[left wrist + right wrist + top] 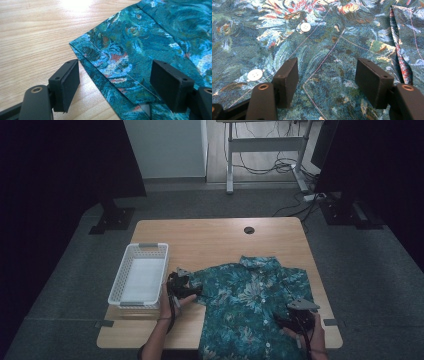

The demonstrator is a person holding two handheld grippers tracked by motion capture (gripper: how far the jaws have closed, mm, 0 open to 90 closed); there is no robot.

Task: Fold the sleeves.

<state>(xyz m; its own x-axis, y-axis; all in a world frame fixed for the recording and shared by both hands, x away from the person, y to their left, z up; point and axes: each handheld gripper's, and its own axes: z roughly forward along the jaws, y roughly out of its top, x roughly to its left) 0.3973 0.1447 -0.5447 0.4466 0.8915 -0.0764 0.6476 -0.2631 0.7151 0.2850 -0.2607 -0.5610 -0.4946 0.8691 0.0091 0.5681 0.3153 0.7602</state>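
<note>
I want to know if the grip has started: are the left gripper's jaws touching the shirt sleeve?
Cannot tell. In the left gripper view the jaws stand wide over the sleeve hem, unclosed; any contact beneath is hidden.

Each gripper (113, 82) is built of black blocky jaws, with brass-ringed holes set into the arms. A grey three-cornered plate (303, 304) is carried on top. Forearms are left bare.

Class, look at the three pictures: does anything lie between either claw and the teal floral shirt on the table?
Nothing visible does. The left claw stands open right over the hem of the shirt's sleeve, with bare fabric between its jaws. The right claw stands open just above the shirt's front near the buttons. The white basket sits off to the side.
</note>
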